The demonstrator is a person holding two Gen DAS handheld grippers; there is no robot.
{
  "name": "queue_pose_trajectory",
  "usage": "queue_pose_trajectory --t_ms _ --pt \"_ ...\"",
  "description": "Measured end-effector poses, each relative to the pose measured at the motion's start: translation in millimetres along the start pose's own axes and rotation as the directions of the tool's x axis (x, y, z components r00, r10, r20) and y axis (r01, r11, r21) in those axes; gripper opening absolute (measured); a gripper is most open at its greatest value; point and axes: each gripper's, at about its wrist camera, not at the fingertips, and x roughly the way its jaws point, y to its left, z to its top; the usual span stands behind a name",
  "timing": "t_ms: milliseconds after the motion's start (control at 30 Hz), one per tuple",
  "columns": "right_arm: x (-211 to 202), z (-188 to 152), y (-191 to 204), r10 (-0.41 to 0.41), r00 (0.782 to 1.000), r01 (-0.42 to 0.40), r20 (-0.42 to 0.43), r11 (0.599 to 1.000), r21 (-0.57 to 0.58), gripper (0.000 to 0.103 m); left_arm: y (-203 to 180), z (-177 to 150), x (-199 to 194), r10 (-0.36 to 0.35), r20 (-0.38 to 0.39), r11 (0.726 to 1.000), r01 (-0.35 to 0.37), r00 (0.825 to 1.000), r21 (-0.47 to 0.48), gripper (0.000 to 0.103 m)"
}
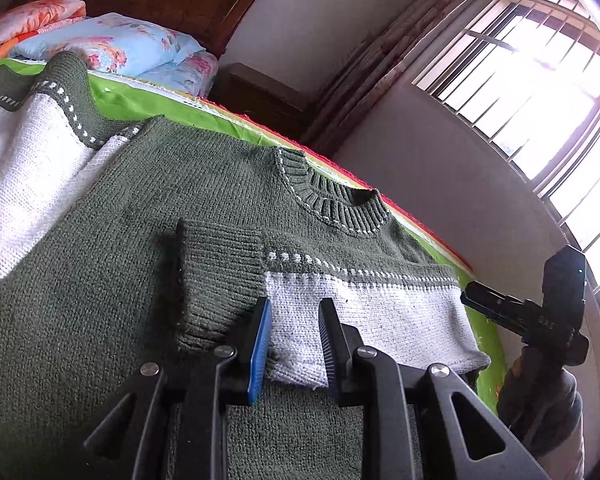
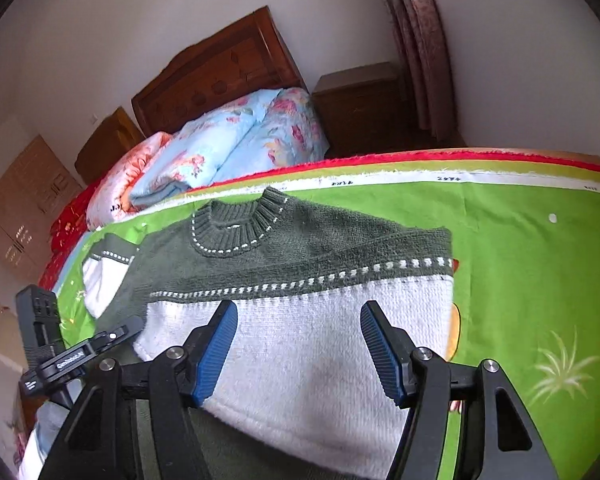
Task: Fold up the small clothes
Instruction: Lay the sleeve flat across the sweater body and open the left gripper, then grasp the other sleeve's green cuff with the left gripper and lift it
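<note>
One sleeve [image 1: 340, 320] lies folded across the green knitted sweater [image 1: 100, 280]. Left gripper [image 1: 294, 336] slightly apart, right gripper [image 2: 298, 344] wide apart, both empty. Next I judge: fold the other sleeve [image 1: 28, 140].

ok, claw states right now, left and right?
Left claw: slightly open, pads clear of the sweater.
Right claw: wide open, holding nothing.
</note>
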Motion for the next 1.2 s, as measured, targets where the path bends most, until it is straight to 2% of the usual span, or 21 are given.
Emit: queue_pose_trajectory --t_ms 67,100,233,300,400,533,700,800,867,933,1000,1100,1133,1200 --pt "18.4 0.8 -11.6 -0.067 0.997 0.066 -0.05 0.998 -0.013 0.103 0.7 0.7 0.3 -0.004 0.0 1.0 0.004 1.0 -0.003 0.024" --pt "18.4 0.7 -17.5 -0.061 0.998 0.06 -0.023 0.998 -0.02 0.103 1.3 1.3 0.9 -0.009 0.0 1.0 0.009 1.0 -0.006 0.024" --pt "11.9 -0.9 -34.1 -0.109 0.994 0.109 -0.013 0.993 0.047 0.103 3.4 2.7 1.0 -0.023 0.001 1.0 0.023 1.0 -0.018 0.024" --pt "-2.7 -7.1 -23.4 -0.155 0.988 0.155 0.005 0.987 0.046 0.103 5.2 2.8 1.1 -0.025 0.002 0.999 0.025 1.0 -0.021 0.024" --pt "-22.6 -26.2 12.2 -0.113 0.992 0.116 0.049 0.991 -0.065 0.103 5.8 2.7 0.7 -0.028 0.003 0.999 0.028 1.0 -0.024 0.024" --pt "-3.1 -49.9 30.7 -0.194 0.981 0.185 -0.028 0.964 -0.19 0.103 8.5 2.7 0.1 -0.036 0.004 0.999 0.036 0.999 -0.032 0.024" --pt "-21.5 -51.2 20.0 -0.182 0.983 0.182 0.003 0.98 -0.076 0.103 13.8 4.0 -0.3 -0.059 -0.001 0.997 0.059 0.998 -0.049 0.024" --pt "-48.1 -58.5 39.7 -0.161 0.984 0.168 0.071 0.981 -0.097 0.103 17.9 5.2 -1.8 -0.078 -0.002 0.994 0.078 0.997 -0.071 0.025" --pt "-54.8 -65.8 57.0 -0.151 0.985 0.161 0.088 0.979 -0.122 0.103 13.8 4.5 -2.1 -0.055 0.0 0.997 0.055 0.998 -0.05 0.025" --pt "-49.8 -72.5 71.7 -0.157 0.983 0.169 0.094 0.974 -0.148 0.103 8.3 3.6 -2.3 -0.032 0.001 0.999 0.032 0.999 -0.021 0.026" --pt "-36.7 -78.0 81.1 -0.201 0.977 0.211 0.077 0.965 -0.154 0.103 6.1 2.8 -3.9 -0.024 0.0 1.0 0.024 1.0 -0.012 0.026" --pt "-20.2 -84.0 87.7 -0.215 0.975 0.221 0.058 0.967 -0.13 0.103 9.7 0.4 -15.5 -0.014 0.01 0.999 0.014 1.0 -0.044 0.026" --pt "-15.5 -85.7 90.7 -0.223 0.973 0.229 0.062 0.964 -0.136 0.103 12.2 -0.1 -23.3 -0.015 0.023 0.998 0.016 1.0 -0.063 0.026" --pt "-6.9 -90.0 93.1 -0.241 0.969 0.247 0.059 0.958 -0.143 0.103 22.3 1.1 -45.4 -0.063 0.065 0.992 0.07 0.996 -0.104 0.026"
